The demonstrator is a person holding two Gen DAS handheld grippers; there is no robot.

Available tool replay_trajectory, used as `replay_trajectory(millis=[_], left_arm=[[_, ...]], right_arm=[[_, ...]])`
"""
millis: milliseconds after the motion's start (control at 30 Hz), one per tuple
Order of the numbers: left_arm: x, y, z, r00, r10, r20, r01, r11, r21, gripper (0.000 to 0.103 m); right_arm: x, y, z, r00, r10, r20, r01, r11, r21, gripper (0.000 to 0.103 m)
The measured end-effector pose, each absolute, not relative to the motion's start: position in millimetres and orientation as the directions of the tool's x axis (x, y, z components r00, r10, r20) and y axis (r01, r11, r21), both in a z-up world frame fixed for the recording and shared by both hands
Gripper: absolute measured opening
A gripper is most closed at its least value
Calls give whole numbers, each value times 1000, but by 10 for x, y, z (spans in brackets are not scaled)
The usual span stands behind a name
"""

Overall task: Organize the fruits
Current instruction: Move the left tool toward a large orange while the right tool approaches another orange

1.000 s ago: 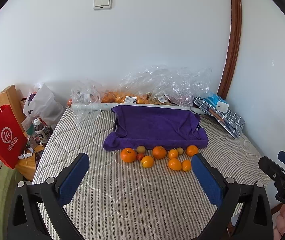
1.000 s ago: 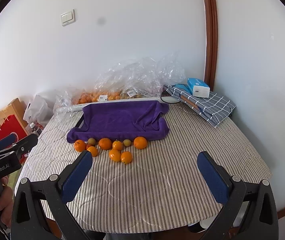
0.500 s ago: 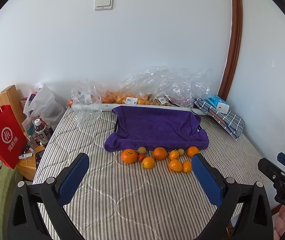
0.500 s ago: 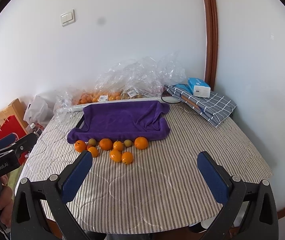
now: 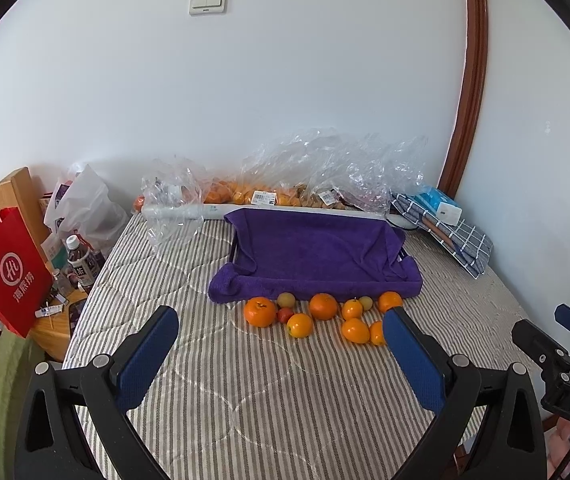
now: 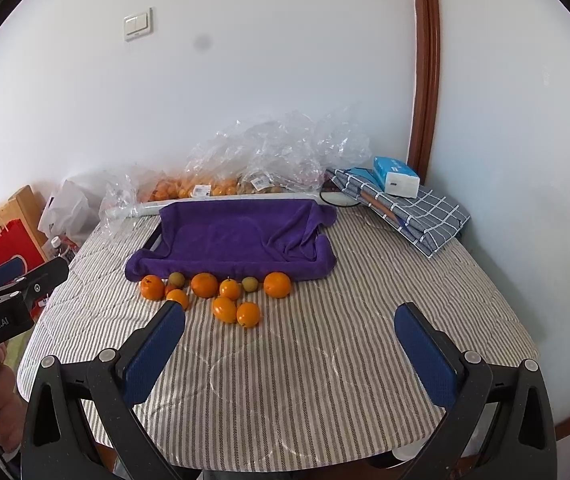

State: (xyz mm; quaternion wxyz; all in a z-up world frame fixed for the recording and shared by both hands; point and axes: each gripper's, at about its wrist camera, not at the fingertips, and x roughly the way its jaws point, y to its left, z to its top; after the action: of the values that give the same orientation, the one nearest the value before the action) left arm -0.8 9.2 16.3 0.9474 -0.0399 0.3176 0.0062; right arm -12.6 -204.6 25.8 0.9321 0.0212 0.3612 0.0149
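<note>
Purple towel hiding tray, fruits beside it, left claw and right claw both spread empty

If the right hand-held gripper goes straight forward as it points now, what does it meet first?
Probably the striped tablecloth: the open right hand-held gripper aims just right of the loose oranges. Depth is unclear.

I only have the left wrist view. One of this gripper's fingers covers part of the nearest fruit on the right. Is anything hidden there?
Observer: In the right wrist view that orange shows whole, touching a neighbouring orange; no other fruit sits behind it.
Operator: Is the right gripper open?
Observer: Yes, the right gripper is wide open and empty, over the striped cover, short of the fruit.
</note>
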Motion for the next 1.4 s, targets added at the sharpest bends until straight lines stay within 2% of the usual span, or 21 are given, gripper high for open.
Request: replay_trajectory(millis=[233,567,700,867,1000,1067,1133,1400], left_arm=[[101,110,121,790,-17,-612,-38,996,-77,103],[420,217,-285,764,-15,-646,-50,995,-82,103],[568,298,-438,751,-1,-660,-78,993,-90,103],[760,455,-680,728,-4,-686,-102,988,-114,102],[910,551,-887,697,-14,-717,-91,990,-108,101],[970,593,-1000,681,5,-732,-98,992,-84,100],[1019,654,-1112,663,2,-748,-99,991,-85,100],[1141,787,-1329,639,-33,-768,-84,990,-113,99]], right_arm=[[9,-2021,129,720,55,-692,-16,998,62,103],[290,-2076,-172,729,79,-680,7,992,123,103],[478,-2079,-337,729,60,-682,7,995,95,103],[765,-2074,-657,666,92,-740,-26,995,100,102],[959,-2072,-930,633,101,-767,-38,994,100,91],[1071,-2058,-1079,602,120,-790,-50,992,113,75],[1191,-2036,-1237,566,139,-812,-60,990,127,64],[1554,-1997,-1531,537,178,-824,-80,984,160,63]])
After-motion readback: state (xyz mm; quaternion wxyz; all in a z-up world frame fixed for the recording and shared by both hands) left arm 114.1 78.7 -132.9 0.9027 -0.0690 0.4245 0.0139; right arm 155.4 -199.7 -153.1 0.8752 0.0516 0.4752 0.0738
